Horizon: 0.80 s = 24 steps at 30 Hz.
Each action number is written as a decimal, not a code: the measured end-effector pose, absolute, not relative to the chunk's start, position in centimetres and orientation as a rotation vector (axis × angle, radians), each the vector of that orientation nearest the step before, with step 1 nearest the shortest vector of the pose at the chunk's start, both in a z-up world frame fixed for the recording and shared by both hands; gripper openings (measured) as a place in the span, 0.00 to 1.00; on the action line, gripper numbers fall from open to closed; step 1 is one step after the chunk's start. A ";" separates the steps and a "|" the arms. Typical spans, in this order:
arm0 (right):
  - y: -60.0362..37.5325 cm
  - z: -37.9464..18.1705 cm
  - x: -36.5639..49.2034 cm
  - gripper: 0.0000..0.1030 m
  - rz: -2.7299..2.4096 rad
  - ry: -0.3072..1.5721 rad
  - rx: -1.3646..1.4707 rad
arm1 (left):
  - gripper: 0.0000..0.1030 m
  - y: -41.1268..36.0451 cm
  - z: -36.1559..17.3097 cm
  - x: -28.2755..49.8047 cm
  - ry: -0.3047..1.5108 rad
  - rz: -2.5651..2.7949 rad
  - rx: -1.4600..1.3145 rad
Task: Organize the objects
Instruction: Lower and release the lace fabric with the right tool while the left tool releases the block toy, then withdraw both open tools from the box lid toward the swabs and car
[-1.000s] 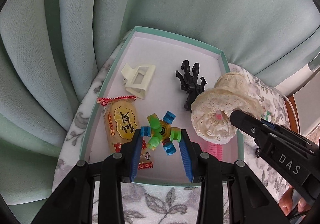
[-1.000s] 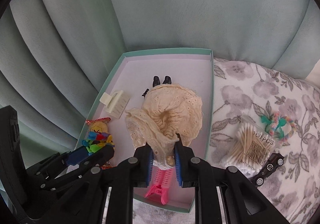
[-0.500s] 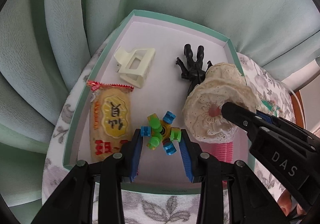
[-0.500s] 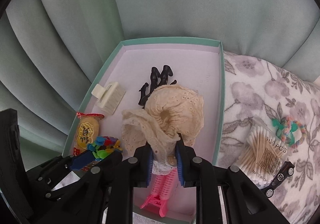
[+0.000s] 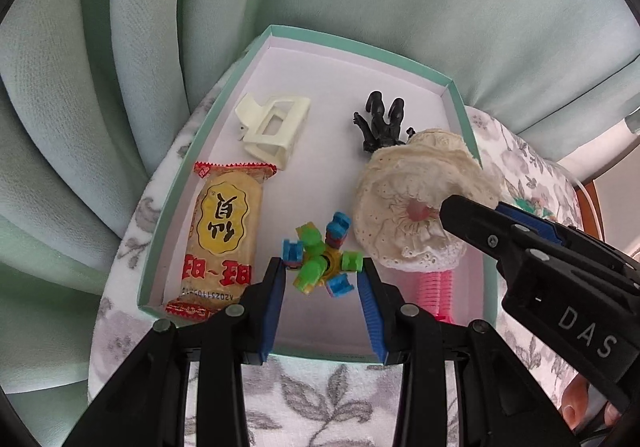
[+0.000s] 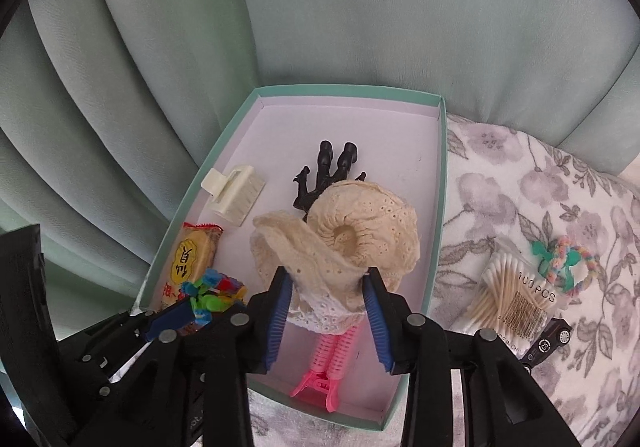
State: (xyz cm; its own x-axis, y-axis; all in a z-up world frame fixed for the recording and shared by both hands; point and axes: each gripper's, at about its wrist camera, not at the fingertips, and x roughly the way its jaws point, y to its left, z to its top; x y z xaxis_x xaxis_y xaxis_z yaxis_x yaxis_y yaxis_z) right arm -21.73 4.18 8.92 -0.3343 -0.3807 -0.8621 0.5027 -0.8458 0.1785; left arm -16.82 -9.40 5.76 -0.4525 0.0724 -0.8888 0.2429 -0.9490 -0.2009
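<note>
The left gripper (image 5: 322, 275) is clamped on a colourful block toy (image 5: 320, 260) held over the near end of a green-rimmed box (image 5: 352, 43), while the right gripper (image 6: 326, 287) pinches the edge of a cream lace hat (image 6: 340, 243) that hangs above a pink hair roller clip (image 6: 330, 363) in the box's near right part. Farther in, a snack packet (image 5: 224, 235) lies along the left wall, with a cream hair claw (image 5: 274, 129) and a black figurine (image 5: 380, 123) beyond. Right of the box, on the floral cloth (image 6: 520, 187), lie cotton swabs (image 6: 512, 297), a toy car (image 6: 550, 339) and a braided ring (image 6: 564, 263).
</note>
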 end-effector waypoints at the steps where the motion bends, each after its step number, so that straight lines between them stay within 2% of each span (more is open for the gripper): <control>1: 4.3 9.2 -21.5 0.40 -2.196 0.161 1.366 | 0.37 -9.4 6.1 -16.6 0.465 -2.557 1.580; 12: 7.6 13.4 -18.4 0.40 -2.254 0.121 1.272 | 0.37 -8.8 10.4 -13.6 0.446 -2.595 1.450; 21: 12.0 12.5 -14.7 0.40 -2.290 0.095 1.311 | 0.39 -8.6 11.1 -10.8 0.435 -2.513 1.392; 24: 13.3 12.0 -13.6 0.42 -2.295 0.058 1.325 | 0.48 -8.0 11.2 -10.0 0.402 -2.501 1.387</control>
